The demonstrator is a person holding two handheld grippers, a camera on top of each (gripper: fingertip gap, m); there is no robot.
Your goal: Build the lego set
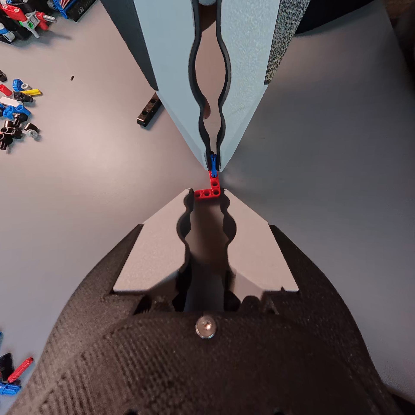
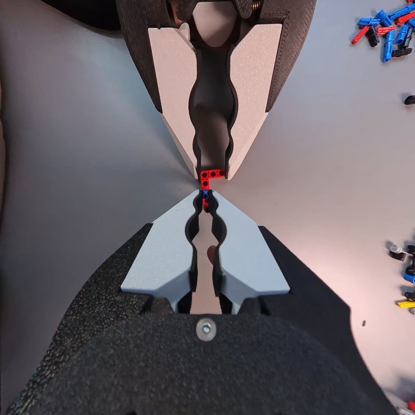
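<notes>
A red L-shaped beam is held above the grey table. My left gripper, with pale grey fingers, is shut on the beam's short arm. My right gripper, with light blue fingers, reaches in from the opposite side and is shut on a small blue pin at the beam's long arm. In the right wrist view the right gripper pinches the blue pin against the red beam, whose long arm runs between its fingers. The left gripper faces it from above.
Loose blue, black, red and yellow pieces lie at the table's left. A black beam lies beside the right gripper. A partly built model stands at the far left. More pieces show in the right wrist view. My left and right fingertips are right by each other.
</notes>
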